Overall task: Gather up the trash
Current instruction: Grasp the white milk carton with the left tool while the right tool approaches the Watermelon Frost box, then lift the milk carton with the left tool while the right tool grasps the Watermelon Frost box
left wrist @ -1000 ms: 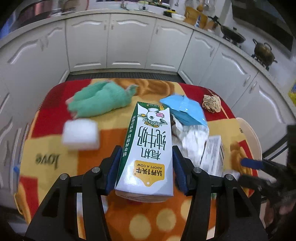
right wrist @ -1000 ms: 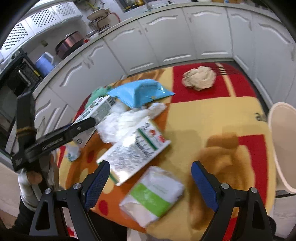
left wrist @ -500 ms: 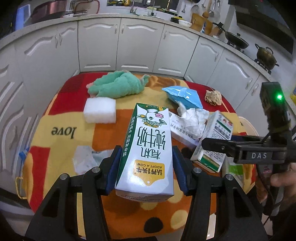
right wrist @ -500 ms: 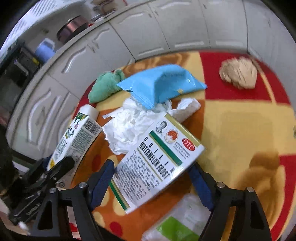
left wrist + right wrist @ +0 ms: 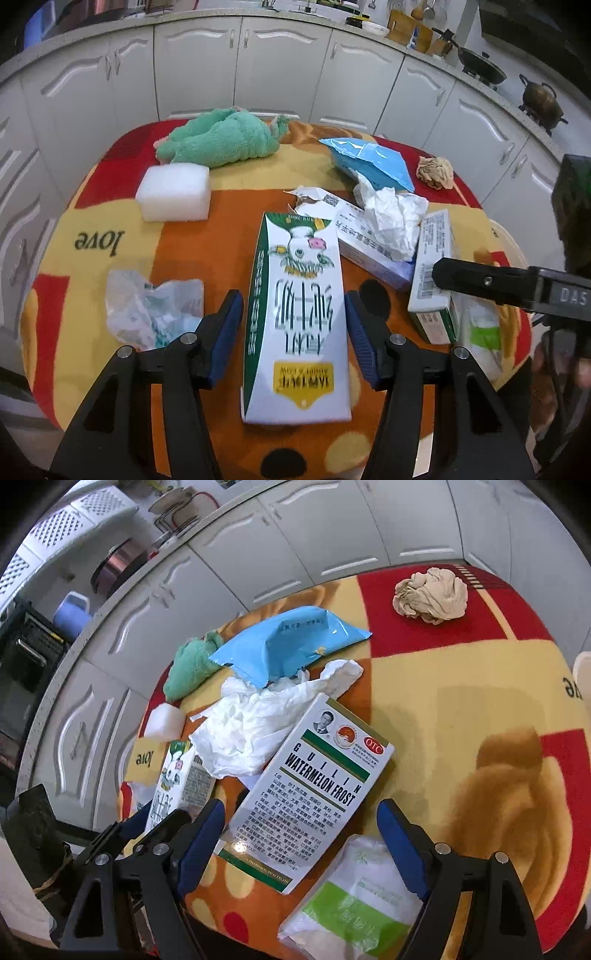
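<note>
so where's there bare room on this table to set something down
Most open: the yellow and red cloth right of the Watermelon Frost box, below the crumpled brown paper. Also the orange patch between the white sponge and the milk carton. Crowded: the middle, around the white tissue and blue packet.

One white-and-green milk carton (image 5: 295,314), two printed medicine boxes (image 5: 310,797) (image 5: 373,247), one blue foil pouch (image 5: 288,642), one white sponge block (image 5: 173,192), one green towel (image 5: 221,138), two crumpled paper wads (image 5: 258,727) (image 5: 430,595).
</note>
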`<state>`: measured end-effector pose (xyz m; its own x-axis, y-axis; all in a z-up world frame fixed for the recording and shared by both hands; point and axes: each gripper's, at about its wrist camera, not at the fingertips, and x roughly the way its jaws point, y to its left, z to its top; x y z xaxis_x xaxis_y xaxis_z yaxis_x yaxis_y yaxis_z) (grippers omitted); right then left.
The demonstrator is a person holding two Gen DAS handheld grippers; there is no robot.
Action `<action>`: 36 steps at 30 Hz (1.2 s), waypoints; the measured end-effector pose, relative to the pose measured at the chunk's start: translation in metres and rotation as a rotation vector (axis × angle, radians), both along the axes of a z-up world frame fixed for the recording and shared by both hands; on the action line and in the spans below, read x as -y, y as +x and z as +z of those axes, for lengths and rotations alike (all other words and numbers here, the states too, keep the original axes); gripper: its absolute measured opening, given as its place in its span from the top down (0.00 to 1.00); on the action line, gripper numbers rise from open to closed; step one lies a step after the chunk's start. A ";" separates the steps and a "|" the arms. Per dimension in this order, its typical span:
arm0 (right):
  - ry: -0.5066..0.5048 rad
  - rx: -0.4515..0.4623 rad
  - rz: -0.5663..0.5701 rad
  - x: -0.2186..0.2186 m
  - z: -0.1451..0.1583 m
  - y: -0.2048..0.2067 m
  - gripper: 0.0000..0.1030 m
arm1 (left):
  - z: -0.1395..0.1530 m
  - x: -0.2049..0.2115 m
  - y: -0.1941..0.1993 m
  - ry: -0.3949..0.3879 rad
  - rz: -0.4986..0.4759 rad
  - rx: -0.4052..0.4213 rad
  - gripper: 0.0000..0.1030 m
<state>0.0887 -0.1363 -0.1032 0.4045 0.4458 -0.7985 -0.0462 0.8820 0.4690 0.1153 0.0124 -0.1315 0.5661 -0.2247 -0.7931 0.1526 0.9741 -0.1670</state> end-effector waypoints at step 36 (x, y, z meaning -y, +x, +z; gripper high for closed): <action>0.027 0.284 -0.125 0.115 0.074 -0.071 0.49 | 0.083 0.116 -0.011 -0.066 -0.193 0.156 0.52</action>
